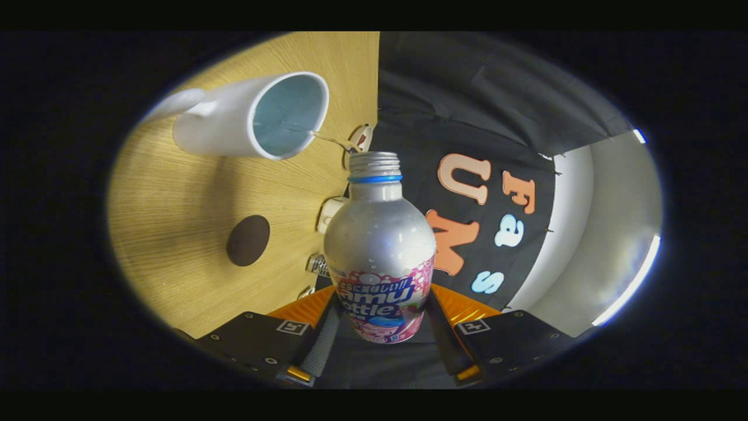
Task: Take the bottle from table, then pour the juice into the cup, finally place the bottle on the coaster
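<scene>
Both fingers of the hand-held gripper [380, 345] clamp the tipped bottle [380, 257]; its mouth sits beside the cup [257, 117], so juice may hit the worktop [169, 204].

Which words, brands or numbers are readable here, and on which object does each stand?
Bottle label, held in the shut tool: large letters cut off, small print blurred; no whole word readable.
Square markers on the tool: patterns, no text.
Cup, coaster: no text.
</scene>
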`<state>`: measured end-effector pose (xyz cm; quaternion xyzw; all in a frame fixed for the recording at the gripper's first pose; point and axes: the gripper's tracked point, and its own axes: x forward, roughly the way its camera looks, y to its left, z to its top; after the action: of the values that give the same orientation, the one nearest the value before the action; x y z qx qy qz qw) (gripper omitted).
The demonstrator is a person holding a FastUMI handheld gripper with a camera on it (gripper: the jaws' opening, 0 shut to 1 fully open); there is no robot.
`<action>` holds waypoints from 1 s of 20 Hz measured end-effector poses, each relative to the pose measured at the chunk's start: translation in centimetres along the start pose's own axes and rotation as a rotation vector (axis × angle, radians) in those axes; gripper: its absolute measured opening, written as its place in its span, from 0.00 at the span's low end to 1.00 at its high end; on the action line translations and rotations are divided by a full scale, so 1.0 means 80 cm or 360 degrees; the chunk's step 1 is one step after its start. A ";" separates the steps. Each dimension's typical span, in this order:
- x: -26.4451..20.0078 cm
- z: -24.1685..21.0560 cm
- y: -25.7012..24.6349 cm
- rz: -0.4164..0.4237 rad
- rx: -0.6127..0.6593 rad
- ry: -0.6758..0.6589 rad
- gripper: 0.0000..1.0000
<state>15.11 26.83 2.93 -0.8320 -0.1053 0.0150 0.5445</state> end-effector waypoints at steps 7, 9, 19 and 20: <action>0.000 0.003 0.000 0.0000 -0.0048 -0.0008 0.76; 0.001 0.004 -0.002 -0.0003 -0.0059 -0.0008 0.76; 0.003 0.011 -0.007 -0.0011 -0.0125 -0.0024 0.76; 0.004 0.011 -0.007 -0.0007 -0.0141 -0.0030 0.76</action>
<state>15.20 27.94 3.11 -0.8549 -0.1128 0.0172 0.5062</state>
